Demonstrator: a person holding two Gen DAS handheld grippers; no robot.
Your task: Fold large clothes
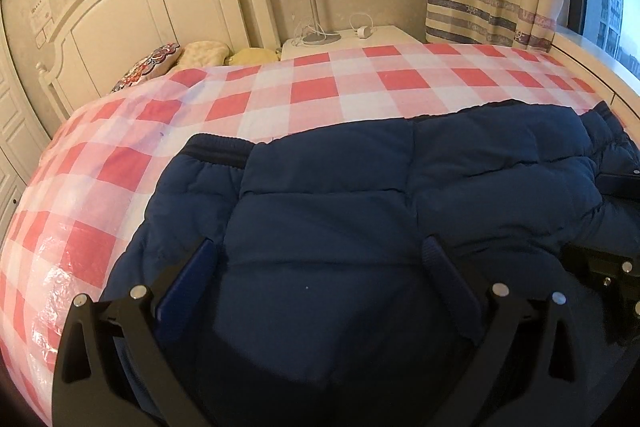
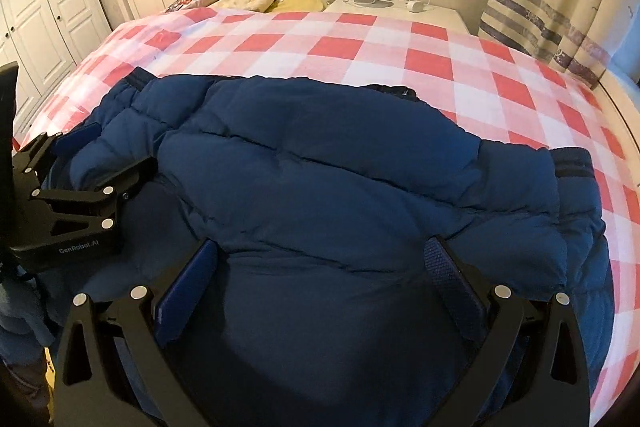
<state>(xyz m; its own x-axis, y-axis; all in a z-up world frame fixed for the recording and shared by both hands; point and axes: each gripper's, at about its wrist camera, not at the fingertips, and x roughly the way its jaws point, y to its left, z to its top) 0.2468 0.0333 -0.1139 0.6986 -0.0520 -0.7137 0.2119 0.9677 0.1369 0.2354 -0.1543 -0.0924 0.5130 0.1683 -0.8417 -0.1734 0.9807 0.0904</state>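
Garment: the navy padded jacket (image 1: 360, 195) lies spread across the bed (image 1: 280, 99) on its red-and-white checked cover, its elastic hem toward the headboard (image 1: 132, 15).

Left hand-held gripper (image 1: 320, 283): fingers spread wide apart, nothing clamped; it hovers over the jacket's near part (contact with the cloth cannot be judged from here).

Right hand-held gripper (image 2: 324, 279): likewise spread apart and empty, just above the near quilted panel, beside the left tool.

Step in hand: you appear to be choosing where to grip for the next fold.

How to do it well: take one thick layer at the near edge with each tool, the two well apart, so the panel lifts level; close fully before lifting, since padded nylon tends to slip.

Fold line: carry the near edge toward the hem (image 2: 568, 167) and keep the sleeve (image 2: 120, 115) tucked in.

Risk: a shallow pinch may catch only the outer shell.

Writing: "GenRobot.AI" reads on the left tool's body in the right wrist view; small wall labels (image 1: 40, 15) by the headboard are illegible.
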